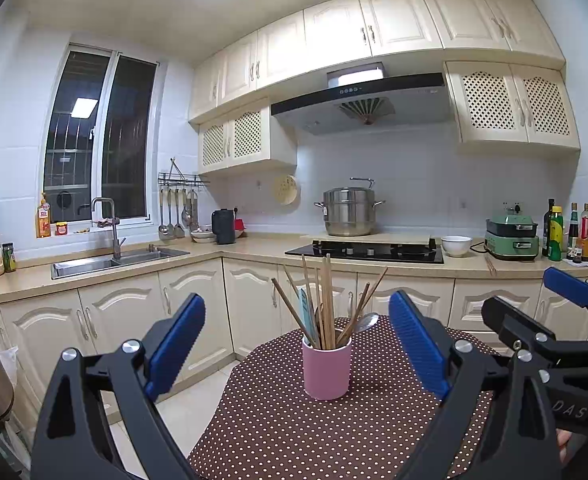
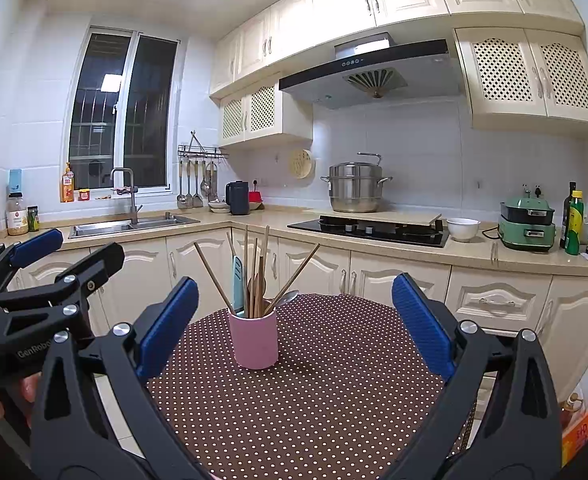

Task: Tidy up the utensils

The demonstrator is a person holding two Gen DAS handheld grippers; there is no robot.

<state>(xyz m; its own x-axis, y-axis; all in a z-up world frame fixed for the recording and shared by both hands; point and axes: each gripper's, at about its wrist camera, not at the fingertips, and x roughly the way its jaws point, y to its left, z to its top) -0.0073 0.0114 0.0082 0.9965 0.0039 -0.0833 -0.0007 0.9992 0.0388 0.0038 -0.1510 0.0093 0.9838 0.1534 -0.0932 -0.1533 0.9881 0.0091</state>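
A pink cup point(image 1: 326, 367) point(image 2: 253, 338) stands upright on a round table with a brown polka-dot cloth point(image 1: 334, 432) point(image 2: 326, 384). It holds several wooden chopsticks point(image 1: 327, 300) point(image 2: 246, 268), a metal spoon point(image 1: 366, 322) point(image 2: 287, 297) and a light blue utensil point(image 1: 305, 312) point(image 2: 238, 280). My left gripper point(image 1: 297, 344) is open, its blue pads wide apart on either side of the cup, short of it. My right gripper point(image 2: 294, 320) is open too, with the cup left of its centre. Each gripper shows at the edge of the other's view, empty.
Beyond the table runs an L-shaped counter with a sink point(image 1: 113, 260), a black hob point(image 1: 366, 251) carrying a steel steamer pot point(image 1: 349, 212), a white bowl point(image 1: 456, 245), a green appliance point(image 1: 512, 238) and bottles point(image 1: 570, 232). A pair of chopsticks point(image 1: 490, 266) lies on the counter.
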